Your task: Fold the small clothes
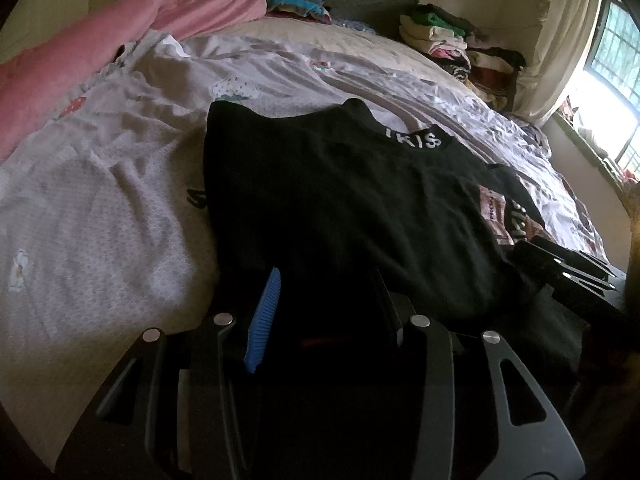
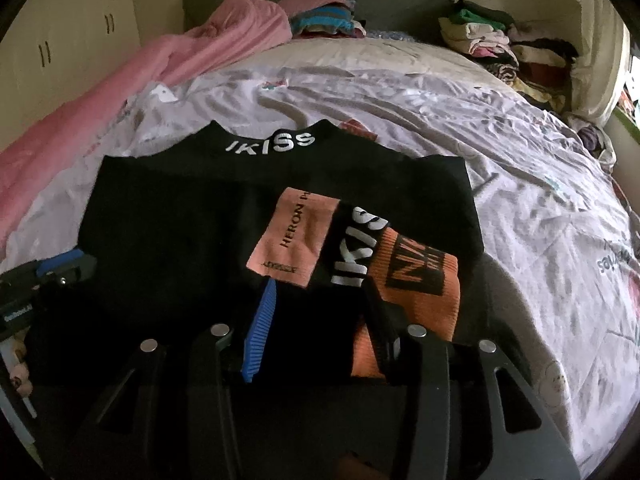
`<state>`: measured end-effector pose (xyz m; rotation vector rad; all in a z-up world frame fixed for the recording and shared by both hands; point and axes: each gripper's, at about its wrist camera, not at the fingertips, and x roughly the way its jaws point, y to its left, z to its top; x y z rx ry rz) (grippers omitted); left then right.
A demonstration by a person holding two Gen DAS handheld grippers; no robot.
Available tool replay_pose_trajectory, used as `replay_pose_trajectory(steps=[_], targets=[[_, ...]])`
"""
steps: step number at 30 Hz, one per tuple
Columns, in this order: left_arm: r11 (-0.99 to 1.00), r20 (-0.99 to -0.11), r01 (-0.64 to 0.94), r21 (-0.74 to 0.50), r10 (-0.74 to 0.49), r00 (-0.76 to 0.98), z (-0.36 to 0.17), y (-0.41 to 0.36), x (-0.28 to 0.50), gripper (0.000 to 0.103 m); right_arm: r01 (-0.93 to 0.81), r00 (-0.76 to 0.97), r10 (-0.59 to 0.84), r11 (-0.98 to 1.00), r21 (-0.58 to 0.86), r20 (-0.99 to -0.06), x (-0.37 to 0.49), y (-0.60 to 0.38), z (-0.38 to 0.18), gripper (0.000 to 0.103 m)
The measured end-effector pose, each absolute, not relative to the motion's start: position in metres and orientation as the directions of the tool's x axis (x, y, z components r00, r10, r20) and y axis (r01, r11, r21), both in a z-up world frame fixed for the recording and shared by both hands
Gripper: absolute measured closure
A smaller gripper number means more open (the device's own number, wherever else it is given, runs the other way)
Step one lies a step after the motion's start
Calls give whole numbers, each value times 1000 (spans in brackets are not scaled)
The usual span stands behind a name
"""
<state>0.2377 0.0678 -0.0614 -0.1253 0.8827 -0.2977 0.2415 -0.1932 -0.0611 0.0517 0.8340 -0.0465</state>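
While both views share the black IKISS top, only the right wrist view shows its front: pink HERON patch and orange ribbed cuff, folded onto the chest beside a second IKISS band. Top lies flat on the bed, collar toward the headboard.

Right gripper: jaws spread, blue pad on one side and dark finger on the other, sitting over the near hem of the top, the dark finger on the orange cuff. Can't tell if any fabric is pinched.

Left gripper: jaws spread over the near left hem of the top, blue pad visible, the other finger lost in dark fabric; grip on cloth can't be told.

Left wrist view only: window right of the top, more of the pale quilt to its left. Right gripper shows there at the top's right edge; left gripper shows in the right wrist view at the top's left edge.

Both views: pink blanket left of the top, folded clothes stack far right by the headboard. Wardrobe doors seen clearly only from the right wrist.
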Motion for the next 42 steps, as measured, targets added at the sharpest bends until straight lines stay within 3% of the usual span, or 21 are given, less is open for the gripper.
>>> replay_pose_trajectory(steps=[9,17,19,23,25,34,42], targets=[[951,-732,222,-217,-309,607,-56,67,229,65,69,687,-23,997,33,-727,232,-193,-57,47],[947,-722,250,-200,-315,616,-51,60,220,47,75,705,-22,996,44,-709,226,-192,-50,34],[947,-715,258,-191,-315,624,-48,59,217,44,83,709,-30,996,40,-704,224,-192,-48,20],[949,-709,265,-172,-306,635,-46,56,215,33,84,723,-32,996,42,-690,219,-193,-43,18],[949,-705,266,-168,-305,640,-44,56,212,28,86,727,-34,995,43,-686,218,-194,-41,11],[943,-692,280,-181,-324,645,-38,54,206,10,105,748,-53,994,39,-662,209,-195,-33,5],[952,-694,259,-162,-296,656,-36,53,204,10,102,770,-47,994,50,-637,201,-193,-25,5]])
